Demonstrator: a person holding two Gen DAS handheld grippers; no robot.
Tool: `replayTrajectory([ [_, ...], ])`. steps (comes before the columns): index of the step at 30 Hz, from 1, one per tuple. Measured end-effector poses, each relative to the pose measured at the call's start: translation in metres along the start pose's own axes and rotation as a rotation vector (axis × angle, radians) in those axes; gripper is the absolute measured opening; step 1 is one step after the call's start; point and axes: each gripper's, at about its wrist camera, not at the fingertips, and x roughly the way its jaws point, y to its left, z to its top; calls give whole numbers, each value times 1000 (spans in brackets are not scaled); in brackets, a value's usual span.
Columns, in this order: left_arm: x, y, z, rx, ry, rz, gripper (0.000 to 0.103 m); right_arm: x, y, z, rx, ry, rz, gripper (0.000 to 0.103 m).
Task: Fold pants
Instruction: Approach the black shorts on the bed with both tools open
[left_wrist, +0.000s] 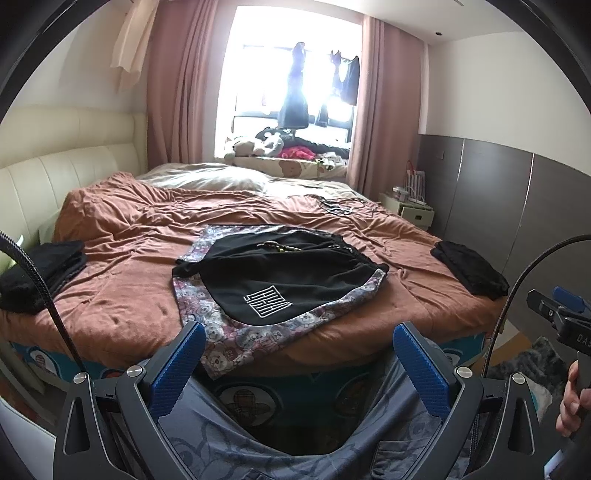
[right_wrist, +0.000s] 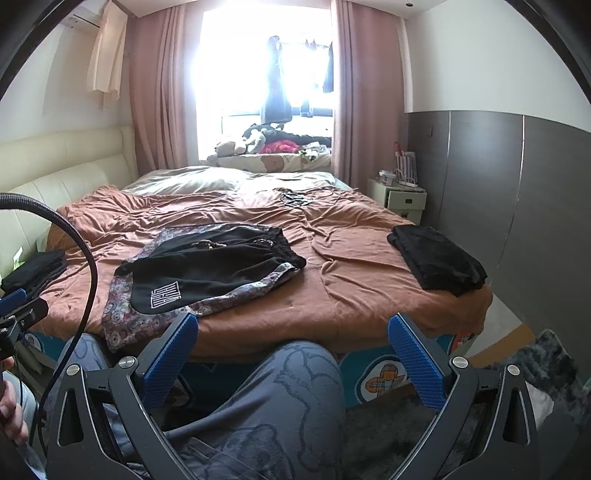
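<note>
Left tongs (left_wrist: 297, 356) and right tongs (right_wrist: 291, 349) gaped empty, short of the bed (right_wrist: 332, 280).
Risk: pinching black pants (left_wrist: 280, 273) with the patterned garment (left_wrist: 221, 336) beneath at frame centre.

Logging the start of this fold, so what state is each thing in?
Left gripper: open, empty, short of the bed.
Right gripper: open, empty.
Black pants: unfolded, flat on the patterned cloth.
Patterned cloth: spread, hanging over the bed edge.
Right pile: folded.
Left pile: folded, stacked.
Blanket: wrinkled.
</note>
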Motion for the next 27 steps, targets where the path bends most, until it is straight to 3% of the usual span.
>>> replayTrajectory([
  [27, -12, 3, -4, -6, -25, 10, 103, -2, 7, -1, -24, -18, 10, 103],
])
